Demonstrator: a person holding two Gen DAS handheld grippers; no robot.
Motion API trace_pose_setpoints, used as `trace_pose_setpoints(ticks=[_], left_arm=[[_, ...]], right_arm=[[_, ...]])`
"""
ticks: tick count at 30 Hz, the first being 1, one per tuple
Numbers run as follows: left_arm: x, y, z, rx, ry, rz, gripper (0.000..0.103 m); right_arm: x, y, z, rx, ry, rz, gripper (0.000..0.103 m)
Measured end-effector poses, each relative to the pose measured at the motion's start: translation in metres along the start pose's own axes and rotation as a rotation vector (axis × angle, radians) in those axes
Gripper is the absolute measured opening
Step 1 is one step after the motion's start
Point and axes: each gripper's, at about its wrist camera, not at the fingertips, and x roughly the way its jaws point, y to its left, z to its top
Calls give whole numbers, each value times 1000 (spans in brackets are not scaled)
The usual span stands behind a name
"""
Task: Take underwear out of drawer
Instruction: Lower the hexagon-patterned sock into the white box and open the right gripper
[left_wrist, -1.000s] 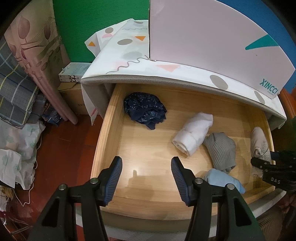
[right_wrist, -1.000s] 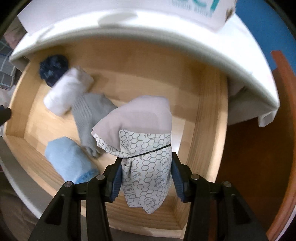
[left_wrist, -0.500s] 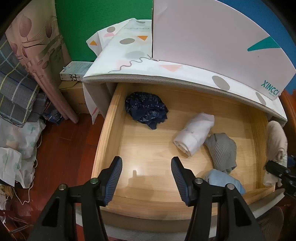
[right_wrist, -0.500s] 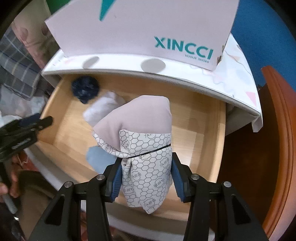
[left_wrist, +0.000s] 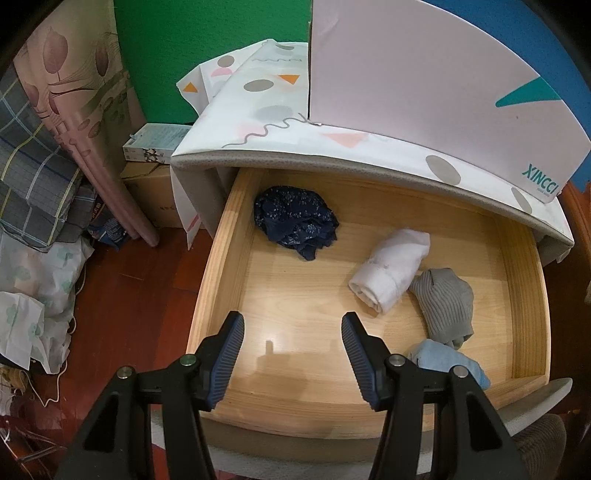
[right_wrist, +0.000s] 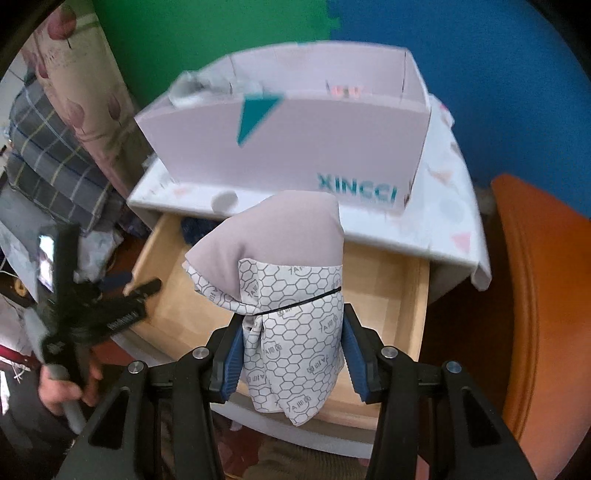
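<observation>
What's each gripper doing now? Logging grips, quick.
Left gripper: open, empty.
Right gripper: closed on the rolled underwear.

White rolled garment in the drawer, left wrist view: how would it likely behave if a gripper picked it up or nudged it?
The white rolled garment looks like soft cloth, so it would probably squash and droop. Its layered spiral end suggests it may unroll if pinched by one layer. A sideways nudge could roll it along the smooth floor of the wooden drawer, or against the grey ribbed garment beside it.

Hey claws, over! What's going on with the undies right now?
Right claw shut on rolled underwear, above the drawer. Left claw open, empty, over the drawer. Four bundles inside. Nothing in the way.
</observation>
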Motion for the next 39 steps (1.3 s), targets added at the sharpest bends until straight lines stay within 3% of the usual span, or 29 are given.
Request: trace_pose_setpoints(ticks=[11,18,28,39], left_arm=[[0,1,1,-4,3,-8,56],[1,3,2,-12,4,-13,56],[1,3,1,-18,1,-16,56],[1,5,2,-34,-3,-34,56]], right_arm=[[-31,12,67,-18,-122,-31,44],[-27,9,125,-23,-160,-103,44],[22,2,180,8,-86,-167,44],[75,-10,193,39,3,-212,46]])
